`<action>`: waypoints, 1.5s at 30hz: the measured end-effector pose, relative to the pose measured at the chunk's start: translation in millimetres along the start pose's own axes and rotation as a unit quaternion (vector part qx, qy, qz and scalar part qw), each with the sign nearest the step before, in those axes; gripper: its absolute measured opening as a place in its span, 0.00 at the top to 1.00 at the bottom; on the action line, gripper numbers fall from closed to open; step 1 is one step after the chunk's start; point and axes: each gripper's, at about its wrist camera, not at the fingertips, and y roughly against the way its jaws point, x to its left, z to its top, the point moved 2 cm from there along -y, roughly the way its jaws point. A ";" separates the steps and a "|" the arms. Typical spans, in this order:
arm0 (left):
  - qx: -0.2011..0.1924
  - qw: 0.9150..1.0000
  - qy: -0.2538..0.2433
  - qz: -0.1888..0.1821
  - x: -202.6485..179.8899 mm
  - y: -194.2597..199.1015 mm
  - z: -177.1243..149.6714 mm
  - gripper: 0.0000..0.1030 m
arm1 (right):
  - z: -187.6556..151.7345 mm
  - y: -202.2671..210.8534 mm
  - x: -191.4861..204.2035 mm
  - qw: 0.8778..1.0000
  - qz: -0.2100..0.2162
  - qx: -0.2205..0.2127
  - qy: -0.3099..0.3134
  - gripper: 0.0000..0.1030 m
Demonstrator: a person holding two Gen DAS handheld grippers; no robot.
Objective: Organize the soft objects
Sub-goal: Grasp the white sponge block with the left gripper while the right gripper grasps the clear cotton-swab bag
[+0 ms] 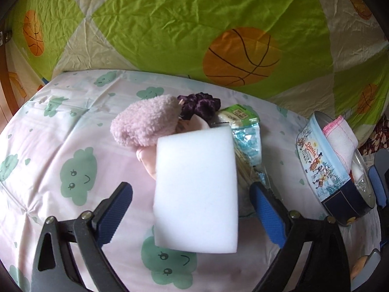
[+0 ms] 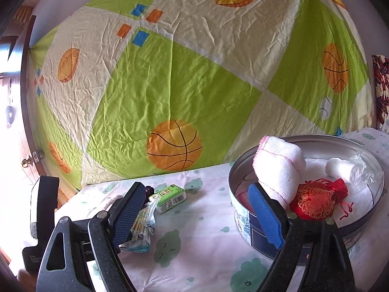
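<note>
In the left wrist view a white foam sponge block (image 1: pixel 196 189) lies on the cloud-print sheet (image 1: pixel 60 126) between my left gripper's (image 1: pixel 192 209) open fingers, touching neither pad. Behind it lie a pink fluffy plush (image 1: pixel 145 121) and a purple scrunchie (image 1: pixel 198 105). A round cookie tin (image 1: pixel 323 170) stands at the right with a white, pink-edged cloth (image 1: pixel 340 141) in it. In the right wrist view my right gripper (image 2: pixel 197 214) is open and empty beside the tin (image 2: pixel 243 216). The tin holds the rolled cloth (image 2: pixel 279 168), a red pouch (image 2: pixel 316 199) and a white roll (image 2: pixel 340 168).
A green packet (image 1: pixel 239 115) and a clear packet of sticks (image 1: pixel 248 150) lie behind the sponge; both also show in the right wrist view: the green packet (image 2: pixel 171 196), the stick packet (image 2: pixel 142 223). A basketball-print cloth (image 2: pixel 182 85) hangs behind. The left gripper's body (image 2: pixel 41 209) is at the left.
</note>
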 end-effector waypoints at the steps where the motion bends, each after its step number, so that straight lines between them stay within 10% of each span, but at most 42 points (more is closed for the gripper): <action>1: 0.002 1.000 0.000 -0.007 -1.2 0.2 -0.5 0.29 | 0.0 -0.7 0.4 1.000 0.001 0.002 0.001 0.14; 4: 0.010 0.999 0.011 -0.047 -1.1 1.7 -1.1 0.45 | -0.8 -2.7 1.1 1.000 0.004 0.009 0.003 0.14; 13: 0.000 0.998 -0.004 -0.065 -6.1 9.1 2.5 0.47 | -1.0 -3.7 2.5 1.000 0.007 0.013 0.006 0.14; 19: -0.088 0.995 0.011 -0.041 8.9 42.2 18.2 0.47 | -2.9 -8.6 5.0 0.999 0.016 0.028 0.012 0.14; 32: -0.166 0.980 0.106 0.014 59.5 65.8 30.7 0.46 | -30.6 -88.9 54.3 0.969 0.105 0.217 0.049 0.16; 34: -0.162 0.980 0.113 0.011 62.4 63.5 30.5 0.46 | -38.1 -103.0 59.8 0.961 0.107 0.249 0.047 0.35; 41: -0.152 0.981 0.117 0.012 63.1 58.9 29.9 0.46 | -55.6 -123.2 78.3 0.943 0.138 0.299 0.047 0.41; 45: -0.149 0.982 0.118 0.012 63.4 57.4 30.1 0.46 | -53.1 -115.2 71.6 0.946 0.151 0.286 0.036 0.64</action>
